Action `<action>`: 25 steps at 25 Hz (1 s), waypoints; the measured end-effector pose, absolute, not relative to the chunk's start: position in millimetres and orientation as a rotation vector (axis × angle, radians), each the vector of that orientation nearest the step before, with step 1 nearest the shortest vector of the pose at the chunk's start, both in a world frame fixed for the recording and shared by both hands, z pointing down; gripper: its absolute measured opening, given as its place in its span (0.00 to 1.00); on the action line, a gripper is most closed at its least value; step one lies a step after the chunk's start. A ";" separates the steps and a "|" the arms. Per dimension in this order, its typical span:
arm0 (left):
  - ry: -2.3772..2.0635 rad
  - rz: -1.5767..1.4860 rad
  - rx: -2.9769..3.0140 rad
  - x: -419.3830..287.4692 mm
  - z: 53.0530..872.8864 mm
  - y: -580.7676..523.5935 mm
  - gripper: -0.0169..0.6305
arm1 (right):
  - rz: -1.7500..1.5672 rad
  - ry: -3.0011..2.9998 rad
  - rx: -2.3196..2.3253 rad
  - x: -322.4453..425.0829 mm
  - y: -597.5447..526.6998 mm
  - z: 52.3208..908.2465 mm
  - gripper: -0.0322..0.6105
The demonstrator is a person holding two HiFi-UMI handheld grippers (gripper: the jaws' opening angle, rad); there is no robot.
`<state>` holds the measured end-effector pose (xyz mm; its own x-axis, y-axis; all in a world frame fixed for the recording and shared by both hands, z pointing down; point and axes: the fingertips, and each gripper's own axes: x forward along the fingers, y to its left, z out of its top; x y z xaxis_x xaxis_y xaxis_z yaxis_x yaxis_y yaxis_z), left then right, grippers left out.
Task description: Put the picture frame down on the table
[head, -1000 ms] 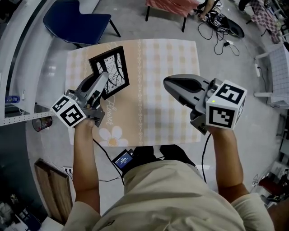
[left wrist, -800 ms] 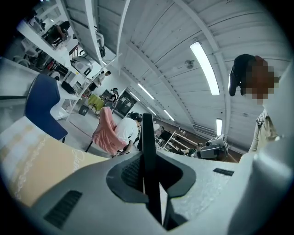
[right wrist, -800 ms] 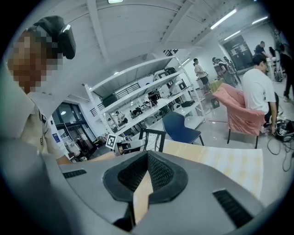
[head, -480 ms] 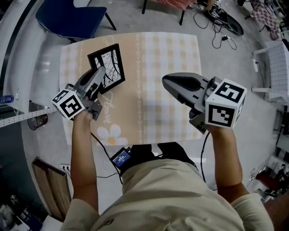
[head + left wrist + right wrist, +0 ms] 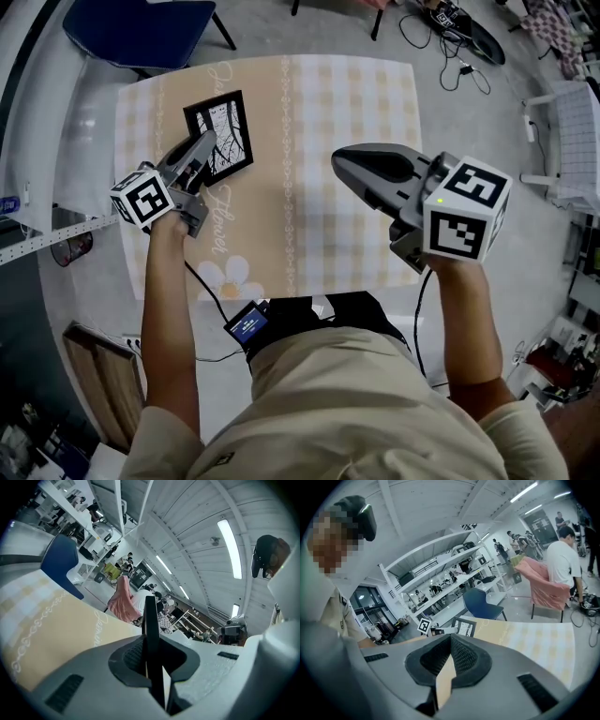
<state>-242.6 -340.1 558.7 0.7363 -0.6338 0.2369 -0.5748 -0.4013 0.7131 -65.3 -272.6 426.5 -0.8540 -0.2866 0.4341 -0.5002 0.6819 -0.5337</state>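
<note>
The picture frame, black-edged with a black-and-white branch print, hangs low over the left part of the table. My left gripper is shut on its near lower edge. In the left gripper view the frame shows edge-on as a thin black bar clamped between the jaws of that gripper. Whether the frame touches the cloth I cannot tell. My right gripper hovers over the table's right half, shut and empty. The right gripper view shows the gripper with its tips together and the frame far off.
A beige checked cloth with a daisy print covers the table. A blue chair stands beyond its far left corner. Cables lie on the floor at the far right, and a white chair stands to the right.
My left gripper has sunk toward the table with the frame and drifted left and away. The right gripper has come down a little.
</note>
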 end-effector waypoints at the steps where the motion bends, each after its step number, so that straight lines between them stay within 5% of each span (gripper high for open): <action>1: -0.909 -0.087 2.093 -243.8 564.0 -341.0 0.10 | 0.958 -2.577 0.623 -65.4 -273.0 428.0 0.05; 25: -1.043 0.143 1.996 -285.1 646.5 -344.0 0.12 | 0.955 -2.524 0.617 -81.1 -267.6 449.8 0.05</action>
<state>-285.1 -344.0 646.5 0.6442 -0.6187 0.4496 -0.7170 -0.2841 0.6365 -81.1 -267.6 449.8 -0.8351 -0.2669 0.4809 -0.5184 0.6743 -0.5259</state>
